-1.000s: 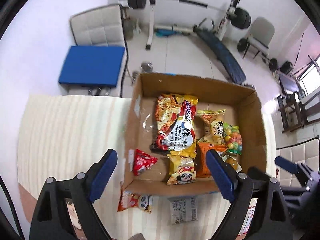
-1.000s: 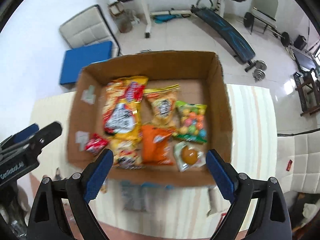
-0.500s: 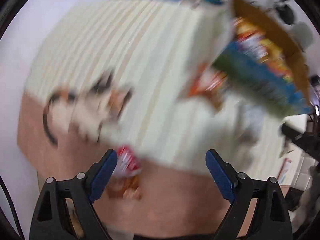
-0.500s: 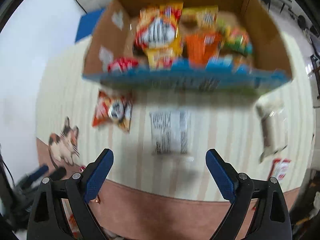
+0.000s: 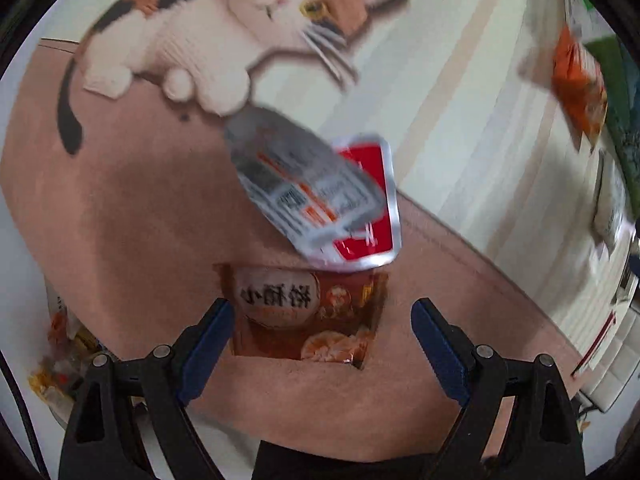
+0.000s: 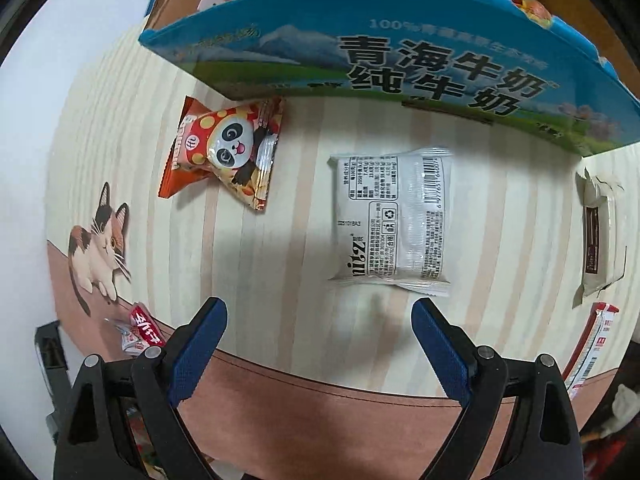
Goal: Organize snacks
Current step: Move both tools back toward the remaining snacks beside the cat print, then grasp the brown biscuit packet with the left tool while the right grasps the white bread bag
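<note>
Both jaws apart, empty. Left gripper (image 5: 322, 334) over brown snack pack (image 5: 306, 316), silver-red packet (image 5: 320, 196) overlapping at 12 o'clock; drop straight, pinch brown only. Right gripper (image 6: 319, 336): white pack (image 6: 394, 220) at 1 o'clock, carton (image 6: 400, 52) beyond.

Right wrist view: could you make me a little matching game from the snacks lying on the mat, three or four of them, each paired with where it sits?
Things:
1. panda packet
2. white packet
3. small red sachet
4. milk carton box

Places:
A. at the top, holding snacks
B. middle of the striped mat, printed back up
C. beside the printed cat's paws, lower left
D. upper left, just below the box's blue wall

Pairs: 1-D, 2-B, 3-C, 4-A
</note>
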### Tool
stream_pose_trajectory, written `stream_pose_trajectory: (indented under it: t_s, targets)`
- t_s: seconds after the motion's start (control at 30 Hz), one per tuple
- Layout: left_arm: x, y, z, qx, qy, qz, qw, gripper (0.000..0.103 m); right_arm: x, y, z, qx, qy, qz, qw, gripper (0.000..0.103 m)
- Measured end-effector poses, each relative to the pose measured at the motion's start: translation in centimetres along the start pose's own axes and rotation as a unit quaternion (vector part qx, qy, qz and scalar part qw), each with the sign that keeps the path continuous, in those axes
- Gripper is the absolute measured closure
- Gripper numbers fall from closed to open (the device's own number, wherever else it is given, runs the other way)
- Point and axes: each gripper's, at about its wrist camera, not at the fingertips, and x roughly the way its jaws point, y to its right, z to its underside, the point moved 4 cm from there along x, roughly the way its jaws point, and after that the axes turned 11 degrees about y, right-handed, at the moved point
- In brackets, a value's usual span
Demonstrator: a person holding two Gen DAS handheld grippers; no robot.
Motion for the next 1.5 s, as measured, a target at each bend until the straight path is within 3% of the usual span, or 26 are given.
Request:
stream_pose_trajectory:
  t_s: [0.17,0.27,0.43,0.5,0.8,0.83,0.87,0.93,1.07,1.3,1.5]
  targets:
    - [1.8,-0.3,1.1,0.006,-0.018,-0.014,0.9997,0.013,0.2,-0.6,-0.1,-0.006,-0.001,0.004,1.000,0.007]
    - [2.3,-0.8,1.3,0.000,-0.009,-0.012,0.9999,0.014,0.4,-0.3,-0.3,0.000,-0.003,0.004,1.000,0.007]
    - [1.6,-1.0,0.6,0.006,0.025,-0.007,0.9997,0.039,0.6,1.6,-0.9,0.020,-0.003,0.014,1.000,0.007]
    - [1.3,0.1,0.2,0.012,0.027,0.000,0.9996,0.041,1.1,2.3,-1.2,0.030,-0.007,0.018,0.999,0.007]
    - [1.8,6.2,-1.9,0.050,0.032,0.028,0.9978,0.041,4.5,4.0,-3.3,0.042,-0.016,0.052,0.998,0.008]
    - [1.9,6.8,-2.0,0.058,0.031,0.032,0.9973,0.041,4.9,4.1,-3.5,0.039,-0.017,0.056,0.998,0.010]
    - [1.9,7.1,-2.1,0.064,0.028,0.033,0.9970,0.041,5.2,4.2,-3.5,0.034,-0.019,0.065,0.997,0.019]
    - [2.1,7.4,-2.3,0.064,0.019,0.041,0.9969,0.041,5.3,3.8,-3.6,0.018,-0.012,0.073,0.997,0.026]
    - [2.2,6.8,-2.9,0.049,0.009,0.053,0.9974,0.040,5.4,3.0,-2.2,0.003,-0.016,0.066,0.998,0.027]
    - [3.9,5.0,-3.3,0.050,0.001,0.034,0.9981,0.033,5.4,1.9,1.1,-0.003,-0.030,0.045,0.999,0.027]
    - [3.0,6.7,-0.8,0.059,0.023,0.033,0.9975,0.049,4.4,0.6,2.1,-0.006,-0.020,0.026,0.999,0.027]
